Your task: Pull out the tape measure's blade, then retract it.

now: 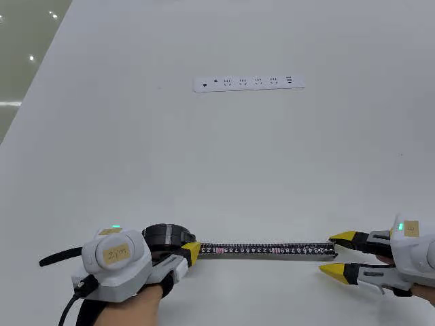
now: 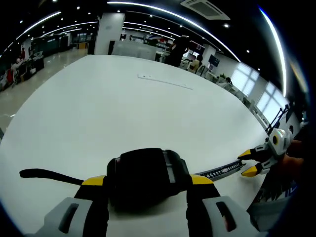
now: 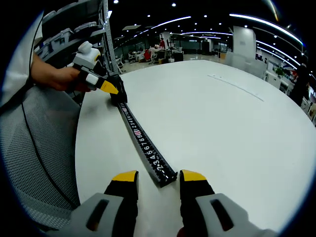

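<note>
Reading the step as pull-out done, retraction pending: the blade (image 1: pixel 265 249) lies stretched flat on the table (image 1: pixel 217 156) between the grippers. At the near left, the left gripper (image 2: pixel 148 180) is clamped on the case (image 1: pixel 166 236). The right gripper (image 3: pixel 158 177) has its jaws parted, straddling the blade's end without gripping it (contact unclear). Next move probably calls for a guided run-back, no whipping. Room: open office, ceiling strip lights. The table is white; a power strip (image 1: pixel 248 83) lies well beyond.

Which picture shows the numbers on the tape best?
The right gripper view: the blade runs up close, numbers big enough to read. The head view shows the whole pulled-out blade, numbers tiny. The left gripper view shows a short stretch beyond the black case.
</note>
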